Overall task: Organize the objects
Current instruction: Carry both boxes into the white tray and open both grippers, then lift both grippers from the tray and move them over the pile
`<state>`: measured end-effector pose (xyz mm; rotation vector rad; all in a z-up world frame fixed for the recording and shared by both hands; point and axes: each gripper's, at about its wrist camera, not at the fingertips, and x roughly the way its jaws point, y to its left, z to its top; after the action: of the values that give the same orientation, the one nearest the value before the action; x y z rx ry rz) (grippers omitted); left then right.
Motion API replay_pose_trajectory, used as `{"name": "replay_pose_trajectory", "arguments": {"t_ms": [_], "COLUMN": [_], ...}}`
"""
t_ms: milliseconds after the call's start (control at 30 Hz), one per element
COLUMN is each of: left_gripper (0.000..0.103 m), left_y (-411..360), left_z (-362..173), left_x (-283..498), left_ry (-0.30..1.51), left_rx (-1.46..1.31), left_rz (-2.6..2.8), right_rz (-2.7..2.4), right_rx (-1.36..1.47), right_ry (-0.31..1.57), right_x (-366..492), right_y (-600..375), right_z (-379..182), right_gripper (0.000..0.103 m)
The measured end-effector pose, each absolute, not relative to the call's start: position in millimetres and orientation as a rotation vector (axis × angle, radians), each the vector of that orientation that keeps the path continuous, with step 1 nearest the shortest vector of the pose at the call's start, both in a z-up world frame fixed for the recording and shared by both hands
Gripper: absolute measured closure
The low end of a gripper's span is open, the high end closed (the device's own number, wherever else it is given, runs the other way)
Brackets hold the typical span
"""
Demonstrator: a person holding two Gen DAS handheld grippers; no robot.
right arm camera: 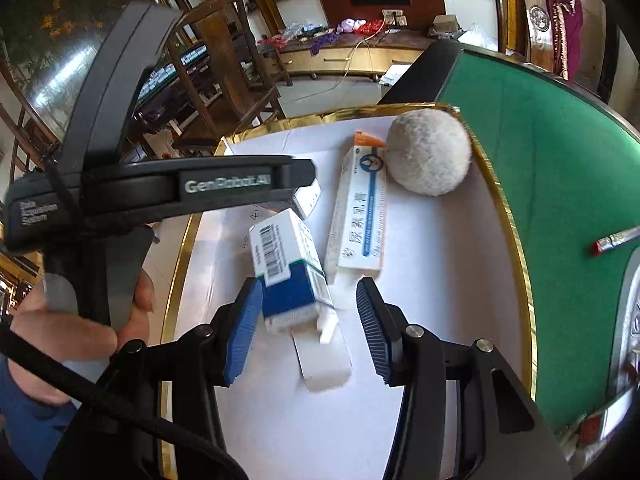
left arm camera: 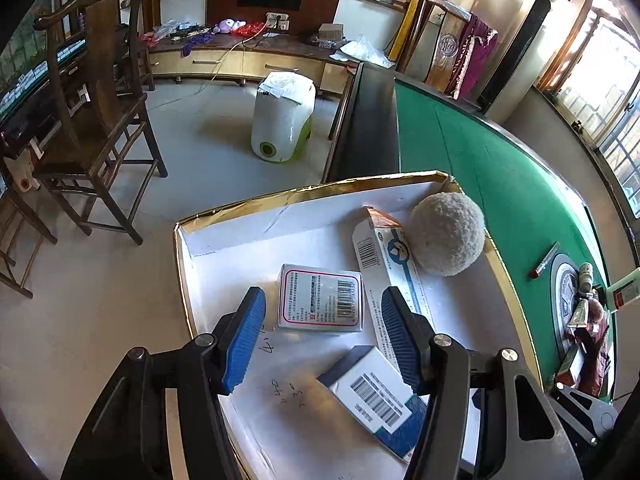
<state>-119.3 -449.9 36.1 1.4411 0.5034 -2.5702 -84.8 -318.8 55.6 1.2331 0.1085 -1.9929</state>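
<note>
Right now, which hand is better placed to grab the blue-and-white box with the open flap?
Right. Its fingers are open around the blue-and-white box, nearly lined up. The left gripper points past it, toward the pink-bordered box.

Both views ride on the tools and look steeply down, close over the gold-rimmed tray [left arm camera: 188, 280] on the green worktop [left arm camera: 492, 168].

Left wrist view: above the tray's near left part, facing its far edge and the room beyond.

Right wrist view: above the near middle, facing the same way; the left tool's body [right arm camera: 168, 184] crosses its left side.

Shared: the tray's floor, the fuzzy ball [left arm camera: 448, 234] at its far right corner, the long carton [right arm camera: 360, 208] beside it.
</note>
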Motion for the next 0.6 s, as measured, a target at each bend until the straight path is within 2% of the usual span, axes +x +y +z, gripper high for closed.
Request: {"name": "replay_pose_trajectory", "arguments": {"t_ms": [233, 467, 600], "left_gripper": [0.048, 0.041, 0.041], "left_y": [-418.1, -329.3, -261.1], "left_z": [70.9, 91.5, 85.8], "left_x": [-80.7, -60.7, -66.4], "left_ry": [0.497, 0.440, 0.355], "left_rx": [1.312, 1.302, 1.374], "left_rz": [-2.709, -2.893, -2.965], "right_rz": [-1.988, -2.142, -2.304], "right_rx": [1.111, 0.970, 0.913], "right_ry": [-0.002, -0.107, -0.155], "right_x": [-43.0, -14.0, -23.4], "right_y": [-234.4, -92.3, -13.7], "right_z": [82.5, 103.2, 108.4], "right_gripper": [0.051, 0.041, 0.027]}}
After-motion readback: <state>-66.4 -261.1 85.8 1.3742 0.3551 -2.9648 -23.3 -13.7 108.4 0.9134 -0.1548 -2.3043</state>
